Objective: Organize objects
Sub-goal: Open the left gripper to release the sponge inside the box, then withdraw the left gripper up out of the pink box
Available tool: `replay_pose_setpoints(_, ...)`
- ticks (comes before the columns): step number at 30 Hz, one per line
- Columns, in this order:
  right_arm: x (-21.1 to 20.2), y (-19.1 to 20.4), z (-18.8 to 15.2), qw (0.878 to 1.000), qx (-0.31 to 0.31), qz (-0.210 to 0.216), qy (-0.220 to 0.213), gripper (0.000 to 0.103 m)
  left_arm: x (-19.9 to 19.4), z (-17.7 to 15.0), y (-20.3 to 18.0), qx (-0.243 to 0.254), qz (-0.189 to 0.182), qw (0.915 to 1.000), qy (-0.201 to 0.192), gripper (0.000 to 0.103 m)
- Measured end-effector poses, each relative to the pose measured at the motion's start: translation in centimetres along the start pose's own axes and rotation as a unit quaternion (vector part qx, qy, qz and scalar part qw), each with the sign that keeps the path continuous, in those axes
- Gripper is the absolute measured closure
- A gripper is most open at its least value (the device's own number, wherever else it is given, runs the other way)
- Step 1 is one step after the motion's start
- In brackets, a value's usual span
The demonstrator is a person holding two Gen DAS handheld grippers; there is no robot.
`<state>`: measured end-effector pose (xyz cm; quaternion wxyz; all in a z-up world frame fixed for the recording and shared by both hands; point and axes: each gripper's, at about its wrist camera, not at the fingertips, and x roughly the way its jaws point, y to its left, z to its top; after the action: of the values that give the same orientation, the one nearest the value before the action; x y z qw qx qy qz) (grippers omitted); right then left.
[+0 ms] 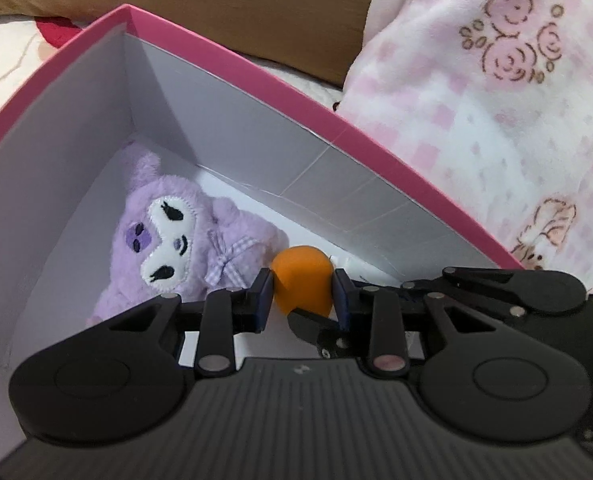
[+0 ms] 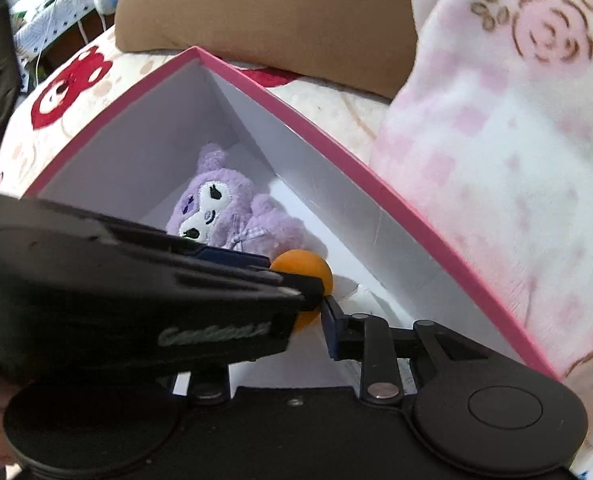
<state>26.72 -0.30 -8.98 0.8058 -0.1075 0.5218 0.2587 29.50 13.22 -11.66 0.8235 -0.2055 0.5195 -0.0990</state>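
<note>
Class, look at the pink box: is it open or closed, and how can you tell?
Open. The pink box has no lid on it; its white inner walls show, and a purple plush toy lies on the floor inside.

Readable text, one item: pale raised lettering on the black body of my left gripper (image 2: pixel 302 280), seen from my right wrist view; too blurred to spell out. I find no other words, numbers or signs.
</note>
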Motion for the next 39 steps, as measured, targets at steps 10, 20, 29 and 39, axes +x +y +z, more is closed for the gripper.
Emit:
replay_pose_setpoints(10, 0.0, -1.3, 0.3, 0.999, -0.038, -0.009, 0.004, 0.068, 0.7, -0.2, -0.5, -0.005, -0.007, 1.0, 0.005, 0.085)
replay_pose_setpoints(20, -4.6, -2.9, -3.6, 0.999, -0.023, 0.022, -0.033, 0.067, -0.2, -0.7, -1.8, 0.005, 0.016, 0.9998, 0.009, 0.081)
replay_pose_setpoints(29, -6.7, -0.9, -5.1, 0.998, -0.032, 0.009, -0.055, 0.065, -3.5, -2.3, -4.2, 0.051, 0.042, 0.9978, 0.007, 0.063)
replay_pose_setpoints(39, -11.0, 0.3, -6.4, 0.997, -0.028, 0.012, -0.07, 0.056, -10.9, -3.6, -4.4, 0.117, 0.075, 0.99, 0.022, 0.062)
